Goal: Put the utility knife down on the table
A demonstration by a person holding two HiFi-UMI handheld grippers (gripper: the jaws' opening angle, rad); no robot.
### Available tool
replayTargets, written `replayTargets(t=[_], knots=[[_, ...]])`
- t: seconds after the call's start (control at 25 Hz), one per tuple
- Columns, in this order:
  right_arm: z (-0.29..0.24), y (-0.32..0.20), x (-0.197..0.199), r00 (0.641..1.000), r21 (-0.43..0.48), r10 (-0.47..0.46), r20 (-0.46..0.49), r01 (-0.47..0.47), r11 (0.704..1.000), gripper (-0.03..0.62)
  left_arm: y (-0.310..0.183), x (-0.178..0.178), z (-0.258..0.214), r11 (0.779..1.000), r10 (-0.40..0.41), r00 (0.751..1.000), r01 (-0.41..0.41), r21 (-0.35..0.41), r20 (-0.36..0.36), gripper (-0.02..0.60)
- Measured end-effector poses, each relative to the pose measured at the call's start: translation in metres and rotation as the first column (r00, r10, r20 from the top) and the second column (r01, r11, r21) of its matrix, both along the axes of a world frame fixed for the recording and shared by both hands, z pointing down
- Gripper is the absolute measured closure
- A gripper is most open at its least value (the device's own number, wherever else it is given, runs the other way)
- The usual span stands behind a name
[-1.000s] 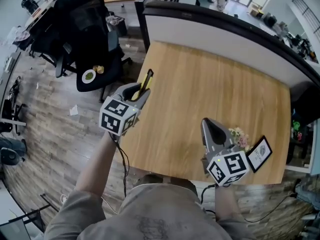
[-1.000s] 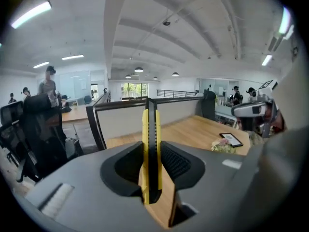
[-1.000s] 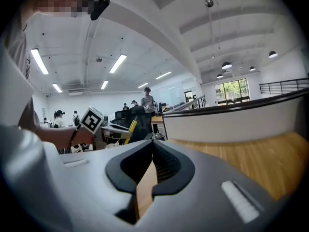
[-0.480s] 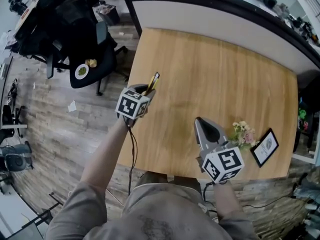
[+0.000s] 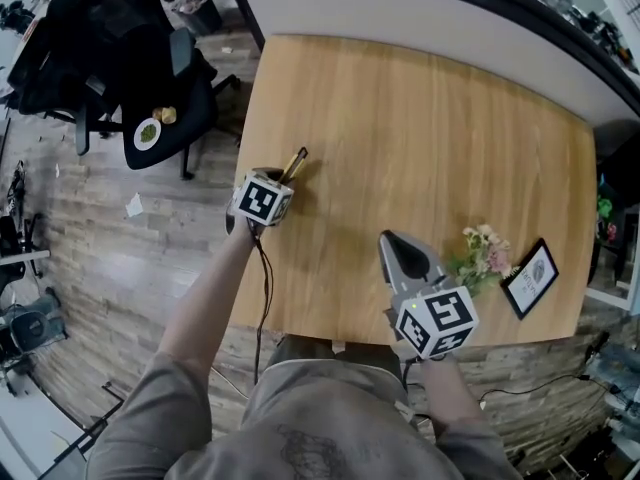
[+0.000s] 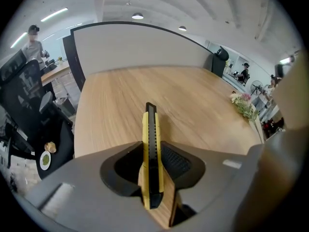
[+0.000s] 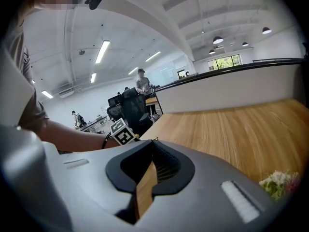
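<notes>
A yellow and black utility knife (image 6: 150, 144) stands edge-up between the jaws of my left gripper (image 6: 150, 175), which is shut on it. In the head view the knife (image 5: 293, 165) pokes out past the left gripper (image 5: 276, 184) low over the left edge of the wooden table (image 5: 420, 128). My right gripper (image 5: 400, 255) hovers over the table's near side, to the right of the left one. Its jaws are shut with nothing in them in the right gripper view (image 7: 146, 182).
A small bunch of flowers (image 5: 482, 253) and a framed card (image 5: 530, 278) lie at the table's near right. A black office chair (image 5: 150, 88) with a plate stands on the floor left of the table. A dark-topped partition (image 5: 420, 8) borders the far edge.
My left gripper has come down with the knife toward the table's left edge. The right gripper has shifted slightly left and nearer.
</notes>
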State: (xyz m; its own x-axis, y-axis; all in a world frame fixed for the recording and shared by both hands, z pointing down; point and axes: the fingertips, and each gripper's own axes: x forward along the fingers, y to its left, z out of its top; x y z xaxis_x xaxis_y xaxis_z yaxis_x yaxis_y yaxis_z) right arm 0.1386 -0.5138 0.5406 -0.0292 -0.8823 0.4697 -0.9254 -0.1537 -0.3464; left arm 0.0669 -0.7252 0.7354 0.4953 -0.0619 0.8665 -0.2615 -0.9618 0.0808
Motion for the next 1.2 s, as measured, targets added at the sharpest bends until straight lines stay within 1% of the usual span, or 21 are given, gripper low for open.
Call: replayTargets(t=[0.16,0.28,0.4,0.52,0.68,0.76,0.88,0.96,1.04,1.2], knots=[[-0.001,0.000,0.001,1.000,0.001,0.005,0.000,-0.005,1.000,0.583,0.000,-0.003,0.007,1.000,-0.011,1.000,0.011,-0.011,0.011,0.465],[-0.006,-0.002,0.000,1.000,0.012,0.000,0.007,0.000,1.000,0.583,-0.003,-0.001,-0.006,0.999,0.008,1.000,-0.007,0.043,-0.018,0.454],[-0.016,-0.001,0.000,1.000,0.033,-0.008,-0.002,0.008,0.999,0.583,-0.002,0.007,-0.042,0.993,0.034,0.996,-0.024,0.118,-0.083,0.453],[-0.041,-0.003,0.004,0.999,0.076,-0.010,-0.037,0.012,0.997,0.583,0.009,0.009,-0.089,0.988,0.053,0.984,-0.027,0.150,-0.171,0.456],[-0.090,-0.005,0.012,0.992,0.162,-0.009,-0.126,0.029,0.986,0.583,0.019,0.008,-0.165,0.984,0.068,0.944,-0.010,0.179,-0.323,0.460],[-0.116,-0.001,0.014,0.983,0.199,-0.005,-0.184,0.042,0.979,0.583,0.026,0.002,-0.202,0.978,0.085,0.922,-0.004,0.210,-0.378,0.465],[-0.155,0.008,0.014,0.967,0.252,0.001,-0.256,0.066,0.965,0.583,0.038,-0.011,-0.258,0.965,0.103,0.882,0.023,0.260,-0.459,0.474],[-0.179,0.016,0.010,0.960,0.292,0.006,-0.282,0.080,0.953,0.583,0.050,-0.020,-0.294,0.956,0.115,0.852,0.044,0.290,-0.511,0.550],[-0.201,0.025,0.004,0.955,0.331,0.010,-0.295,0.092,0.939,0.583,0.064,-0.029,-0.326,0.947,0.134,0.820,0.059,0.316,-0.556,0.557],[-0.235,0.045,-0.006,0.948,0.395,0.029,-0.316,0.104,0.913,0.583,0.098,-0.044,-0.379,0.928,0.181,0.764,0.076,0.366,-0.619,0.577]])
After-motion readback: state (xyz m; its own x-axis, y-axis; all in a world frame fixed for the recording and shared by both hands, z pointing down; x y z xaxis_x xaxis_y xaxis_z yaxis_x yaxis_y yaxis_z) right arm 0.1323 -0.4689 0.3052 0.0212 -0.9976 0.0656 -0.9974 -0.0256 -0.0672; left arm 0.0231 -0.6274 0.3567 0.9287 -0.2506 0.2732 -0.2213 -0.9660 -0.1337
